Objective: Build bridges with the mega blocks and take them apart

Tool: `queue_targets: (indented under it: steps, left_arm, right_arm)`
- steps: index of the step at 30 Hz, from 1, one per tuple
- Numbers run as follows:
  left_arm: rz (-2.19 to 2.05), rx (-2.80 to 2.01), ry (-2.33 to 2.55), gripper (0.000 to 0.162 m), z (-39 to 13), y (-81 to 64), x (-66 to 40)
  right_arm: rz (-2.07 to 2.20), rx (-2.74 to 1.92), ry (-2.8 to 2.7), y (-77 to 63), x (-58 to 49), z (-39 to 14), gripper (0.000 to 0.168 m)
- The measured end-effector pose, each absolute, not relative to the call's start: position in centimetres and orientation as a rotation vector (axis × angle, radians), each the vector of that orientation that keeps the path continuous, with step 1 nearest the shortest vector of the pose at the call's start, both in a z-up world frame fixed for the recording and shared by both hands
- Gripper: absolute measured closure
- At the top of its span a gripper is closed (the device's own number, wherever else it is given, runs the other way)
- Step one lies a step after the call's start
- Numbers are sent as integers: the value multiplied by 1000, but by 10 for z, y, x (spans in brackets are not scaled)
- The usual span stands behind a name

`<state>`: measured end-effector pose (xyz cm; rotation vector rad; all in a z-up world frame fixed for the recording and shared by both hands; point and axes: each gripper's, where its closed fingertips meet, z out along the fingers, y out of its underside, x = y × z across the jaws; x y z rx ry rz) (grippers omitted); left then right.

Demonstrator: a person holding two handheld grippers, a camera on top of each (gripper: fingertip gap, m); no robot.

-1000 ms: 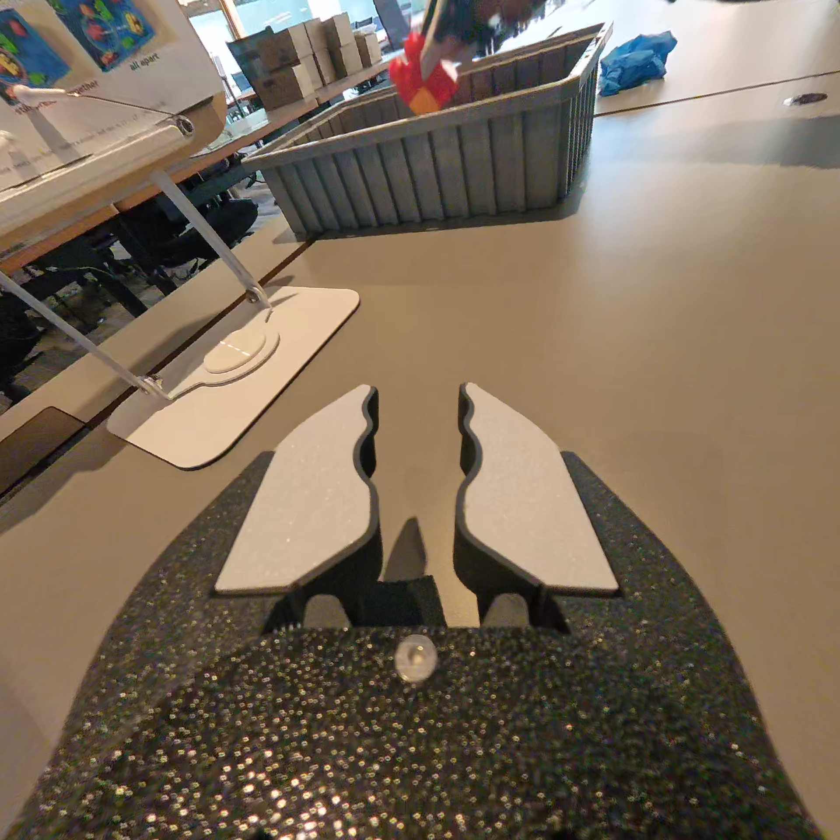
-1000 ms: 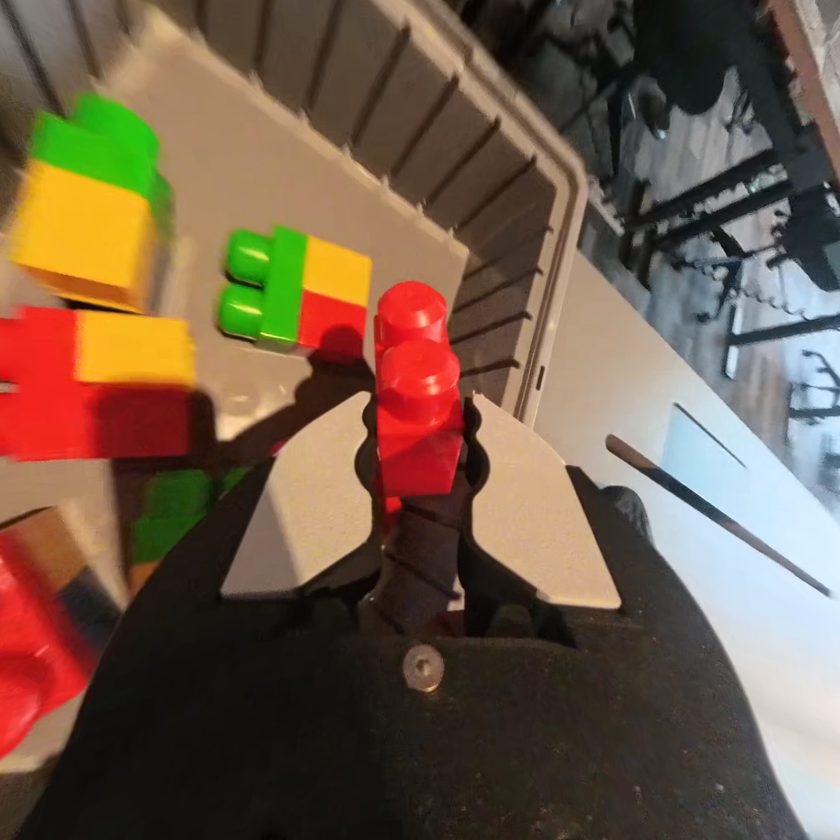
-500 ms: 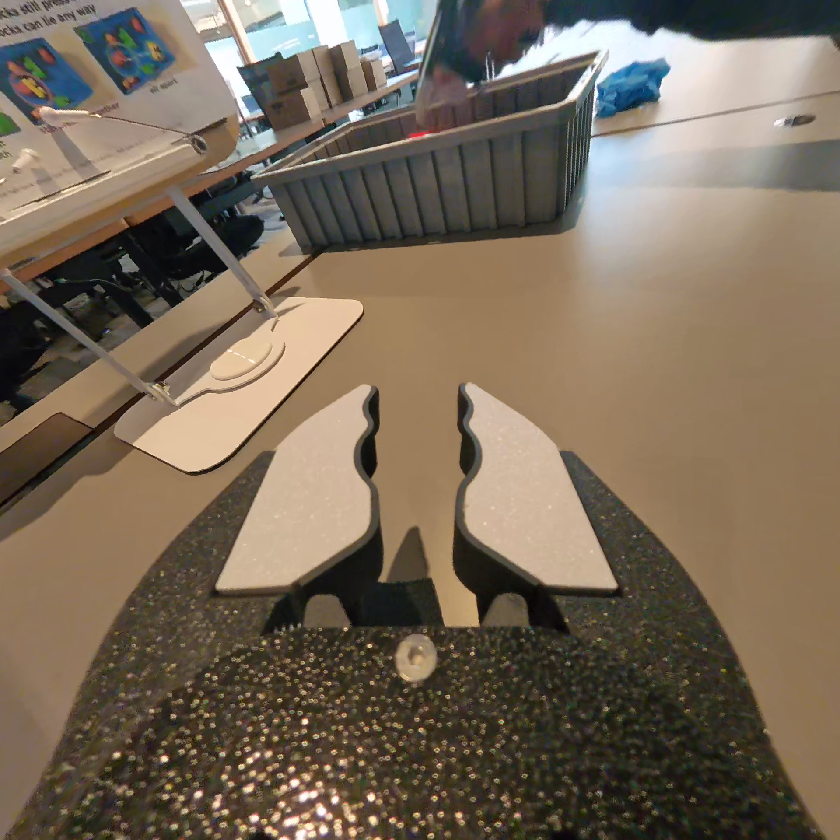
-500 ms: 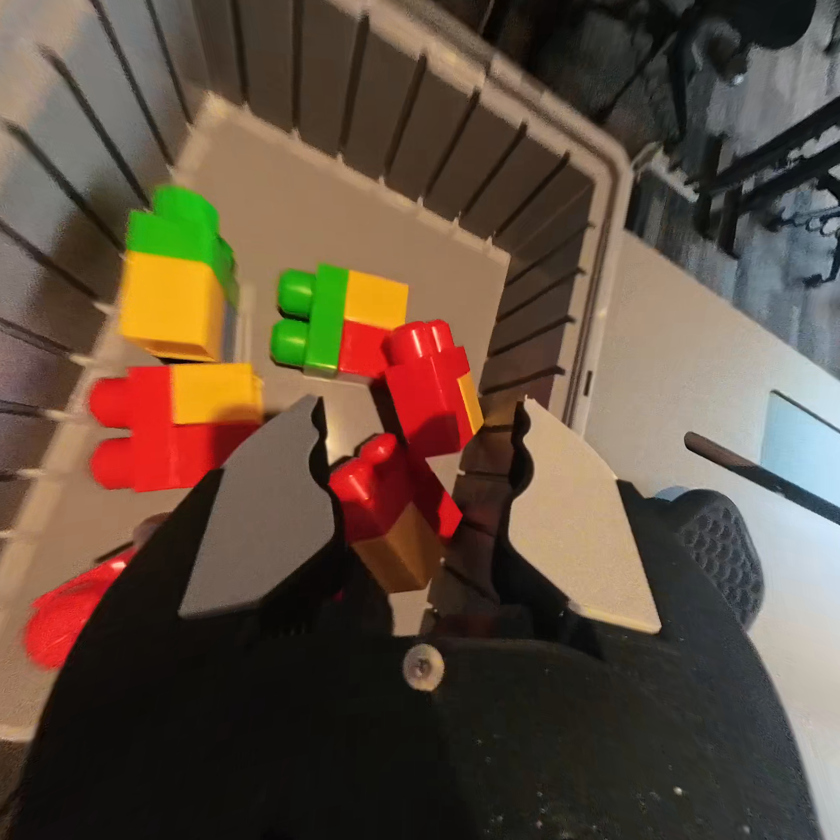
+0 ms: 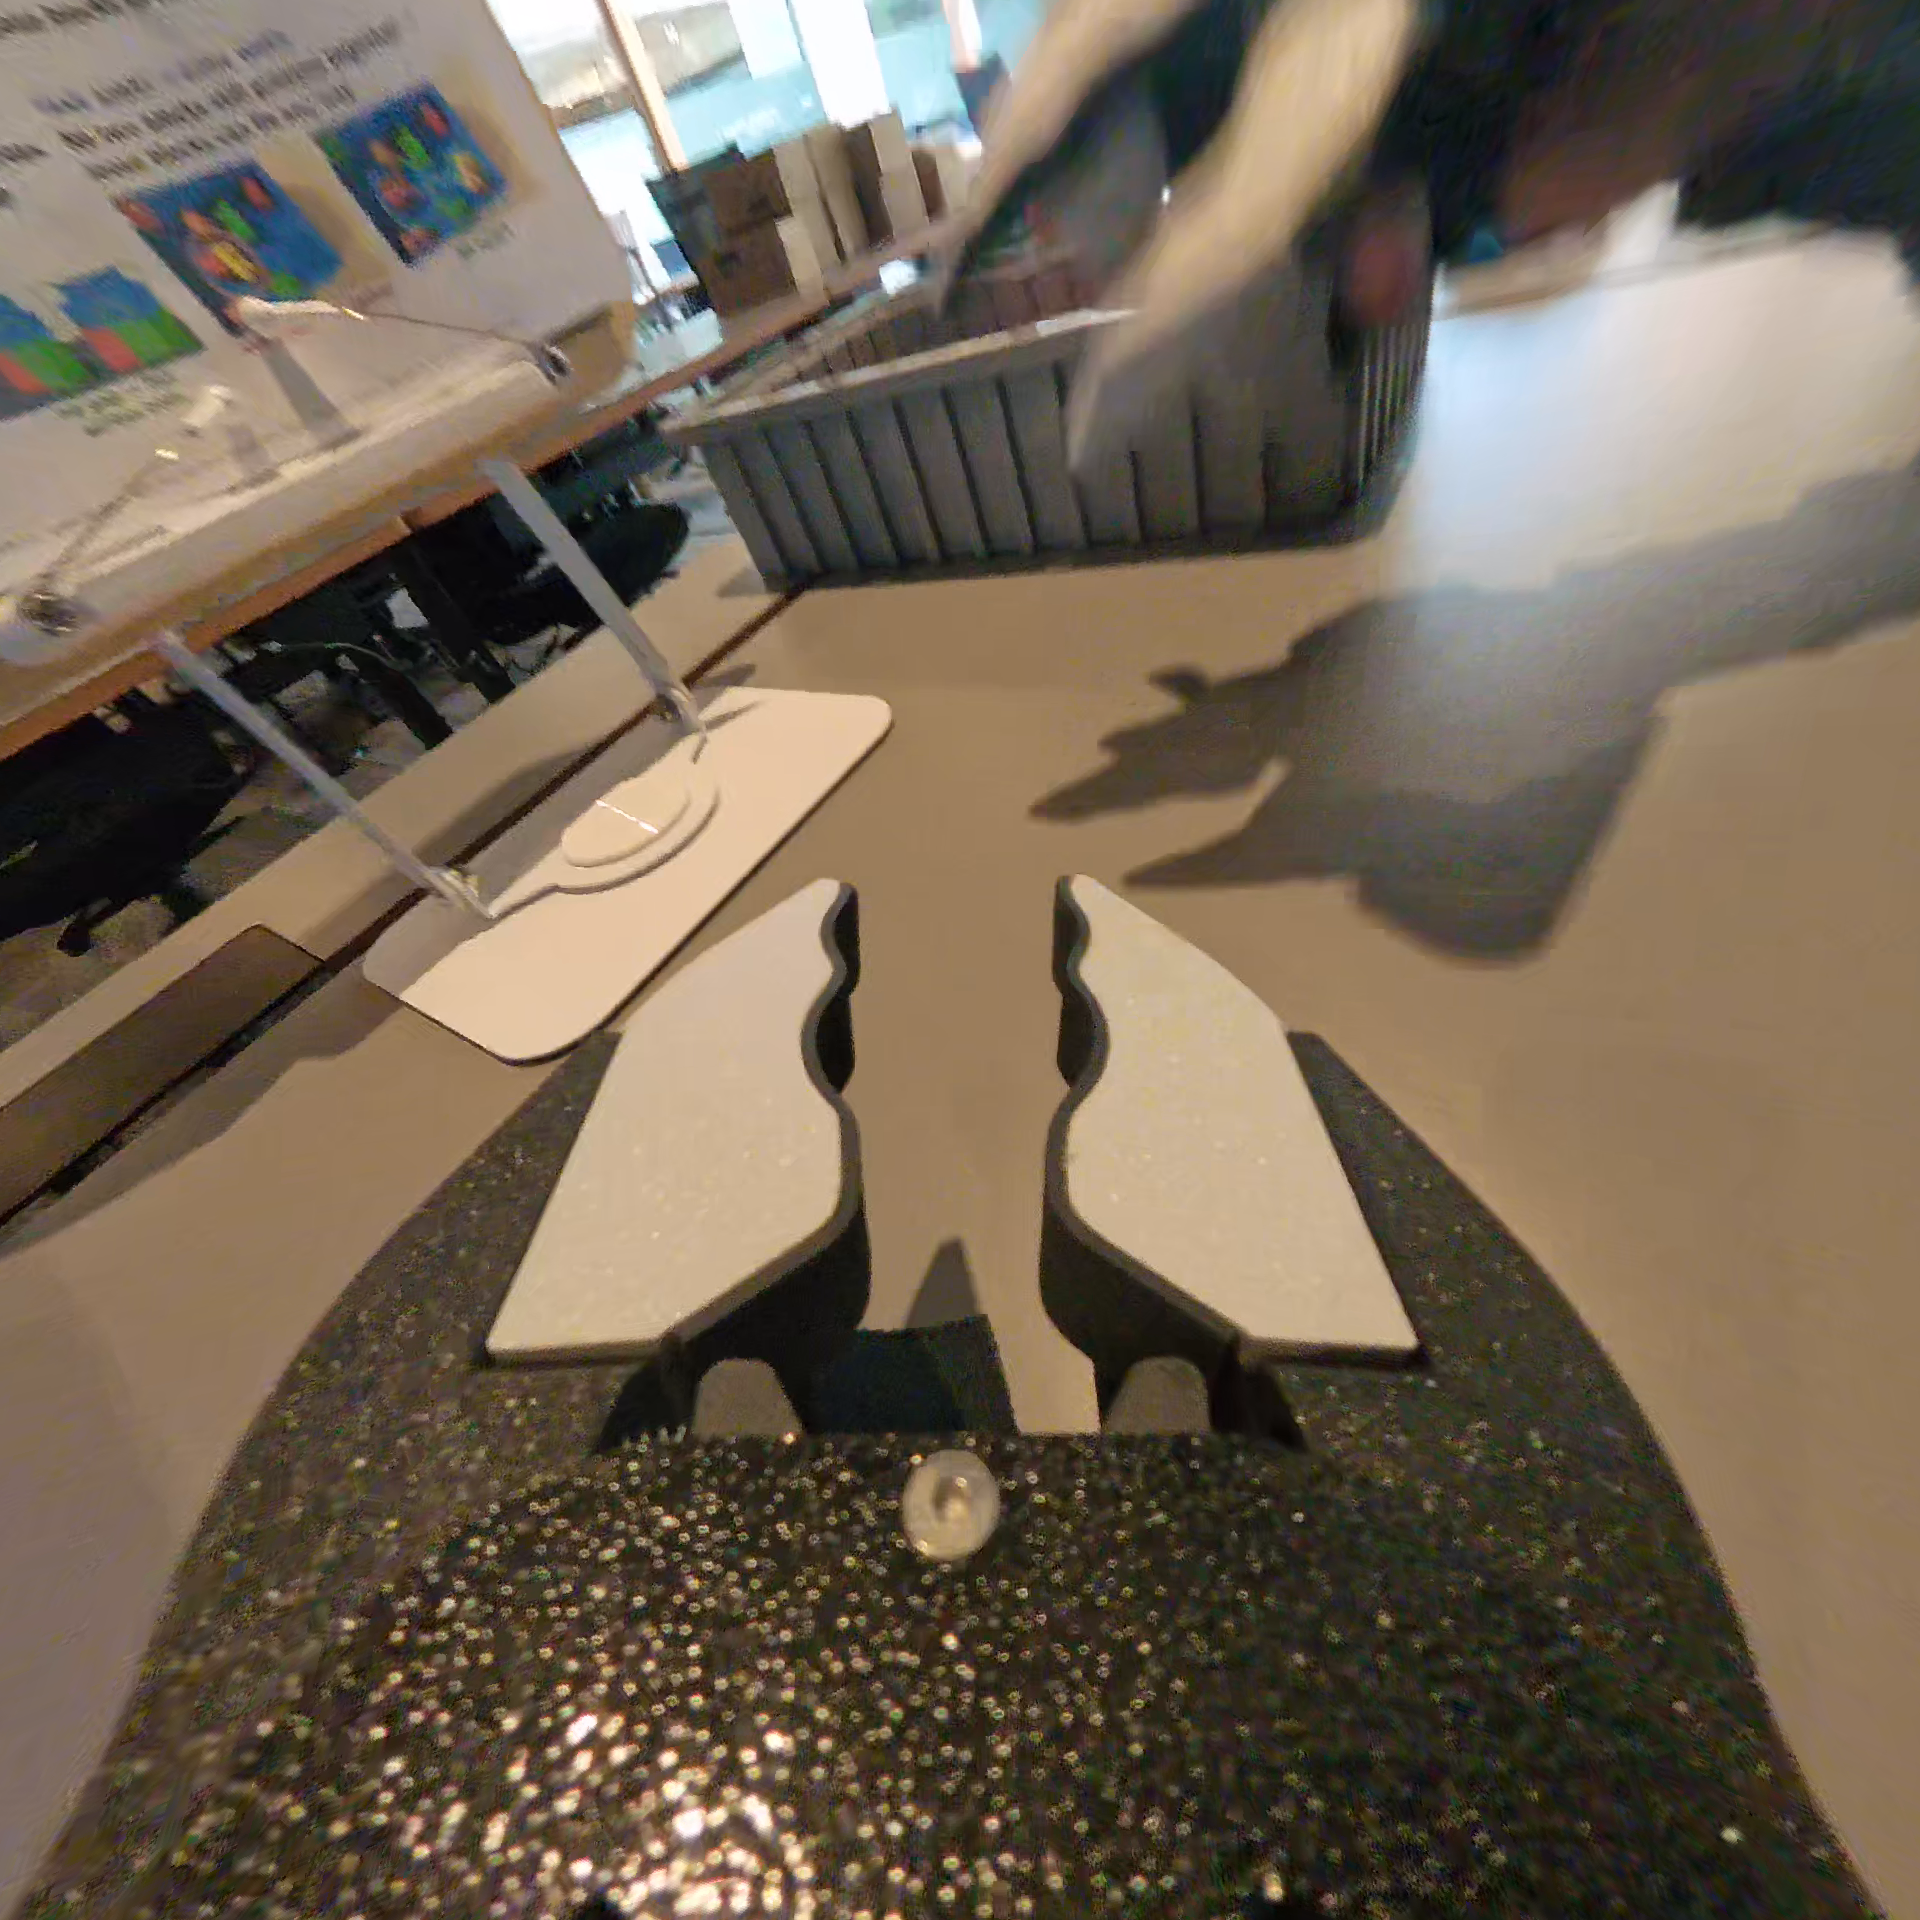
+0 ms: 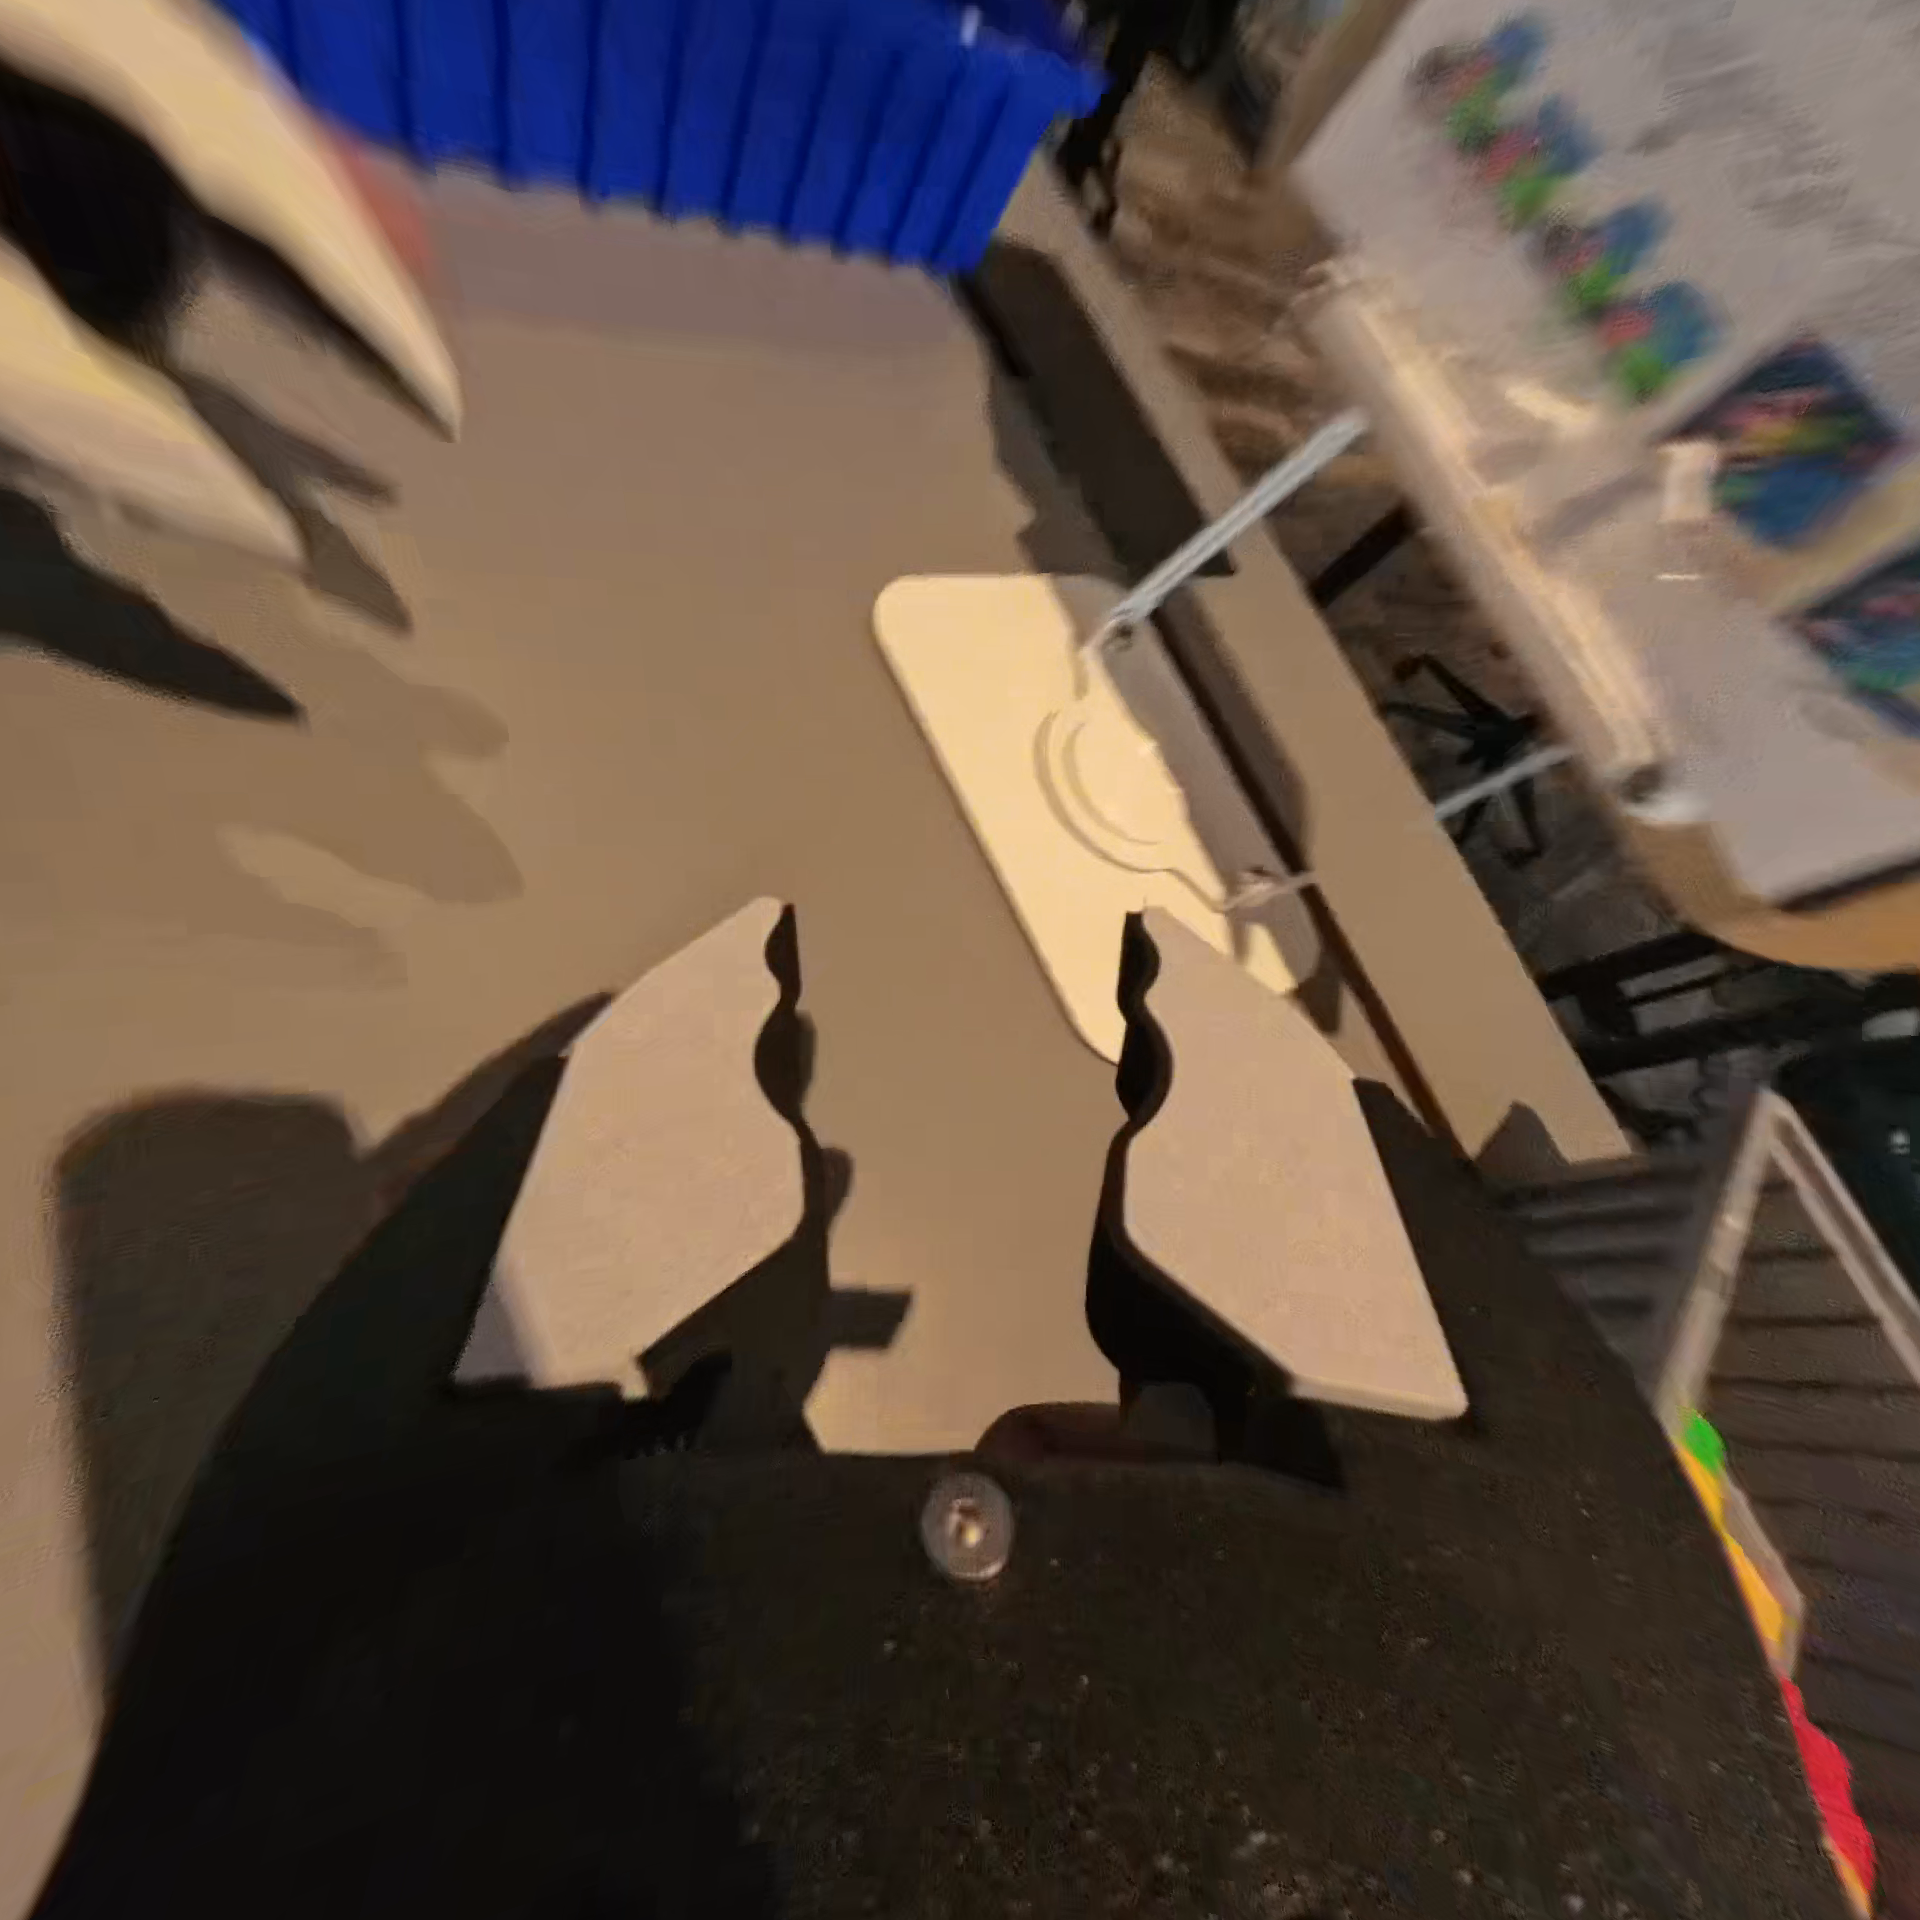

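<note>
both grippers stand empty over the tan table (image 5: 1558, 1195): the left gripper (image 5: 956, 914) narrowly parted, the right gripper (image 6: 961, 930) wider. blocks (image 6: 1766, 1621) show at the right view's 4 o'clock, inside the grey bin (image 5: 987, 468). best next move is probably a slow, square reach. the instruction sheet (image 5: 260, 208) at 10 o'clock carries writing, too blurred to read.

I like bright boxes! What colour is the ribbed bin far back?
Blue bin, right wrist view.

My left feed: warm indoor light, motion smear at 1 o'clock, hard shadows on the bench (image 5: 1558, 1091). Right feed: blurred throughout, dimmer, wide-angle bending at edges.
</note>
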<state>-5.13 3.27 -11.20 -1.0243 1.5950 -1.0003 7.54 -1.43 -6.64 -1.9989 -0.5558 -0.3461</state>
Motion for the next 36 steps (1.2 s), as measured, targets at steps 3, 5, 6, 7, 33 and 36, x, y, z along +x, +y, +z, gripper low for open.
queue_targets:
  steps: [3,5,6,7,33,36]
  left_arm:
    - [-1011,-1111,1484,125,-81,40,-69]
    - [-927,-1232,1458,122,-62,55,-89]
    - [-877,-1271,1447,121,-48,65,-102]
    - [-826,-1292,1432,121,-32,78,-117]
    - [251,-2177,1859,110,-116,428,-268]
    - [317,-2262,1840,110,-130,444,-278]
  right_arm:
    - [-383,-2054,-649,8,46,-135,107]
    - [-393,-2048,-644,15,40,-159,108]
    - [-403,-2043,-643,15,39,-166,109]
    - [-396,-2033,-643,15,37,-168,114]
    - [-577,-1891,-695,13,31,-164,140]
    - [-586,-1897,-695,15,31,-164,142]
